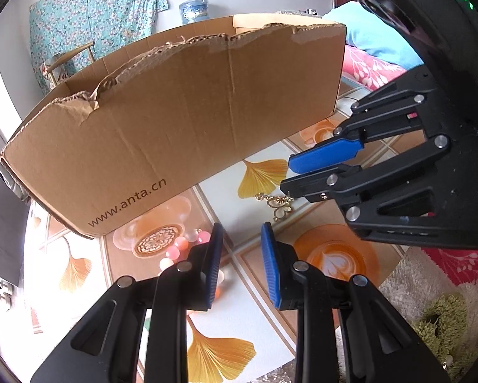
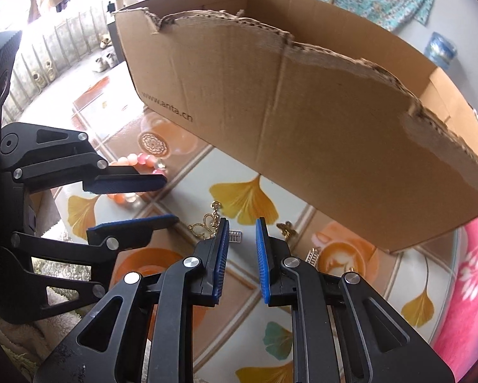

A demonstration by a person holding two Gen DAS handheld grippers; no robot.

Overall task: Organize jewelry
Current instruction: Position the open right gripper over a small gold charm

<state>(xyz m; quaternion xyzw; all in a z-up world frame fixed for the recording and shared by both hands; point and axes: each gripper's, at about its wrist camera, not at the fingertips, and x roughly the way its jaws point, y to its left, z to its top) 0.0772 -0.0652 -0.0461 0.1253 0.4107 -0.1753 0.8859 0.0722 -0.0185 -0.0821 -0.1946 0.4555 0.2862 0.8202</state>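
Just beside the cardboard box (image 2: 302, 121), gold brooch (image 2: 207, 225) lies on bare tablecloth (image 2: 187, 188)

Both wrist views look steeply down, close over the table (image 1: 264, 312), sharing the cardboard box (image 1: 175, 127) and each other's jaws.

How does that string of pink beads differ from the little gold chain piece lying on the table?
The pink bead bracelet is made of round, glossy, chunky beads; the gold chain piece is thin metal with openwork loops. The bracelet lies near the corner of the cardboard box, partly hidden behind the left gripper; the gold piece lies just ahead of the right gripper. Both rest on the patterned table, outside the box, and neither is gripped.
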